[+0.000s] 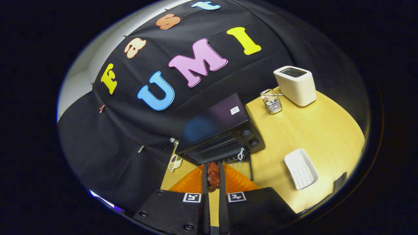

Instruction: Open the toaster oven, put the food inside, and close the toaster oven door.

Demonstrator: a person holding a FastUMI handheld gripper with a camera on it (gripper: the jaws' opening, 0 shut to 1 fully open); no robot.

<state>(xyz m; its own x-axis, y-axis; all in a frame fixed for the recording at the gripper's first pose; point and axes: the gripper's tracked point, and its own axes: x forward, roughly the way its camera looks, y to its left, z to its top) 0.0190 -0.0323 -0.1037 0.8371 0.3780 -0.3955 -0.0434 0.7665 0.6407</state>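
A dark red, glazed piece of food (213,176) sits between my two fingers, and my gripper (213,167) is shut on it. Just ahead of the fingertips stands the black toaster oven (225,130). Its dark opening (214,148) with a wire rack inside faces me. The glass door (244,169) looks folded down in front of the oven, to the right of my fingers, with the table showing through it. A small metal hook (241,153) hangs at the oven's front. Two knobs (250,137) sit on the oven's right side.
The oven stands on a light wooden table (313,130). A white ribbed tray (300,168) lies to the right of my fingers. Beyond it are a wire holder (271,101) and a white pop-up toaster (296,85). A small white object (175,162) lies left of the oven.
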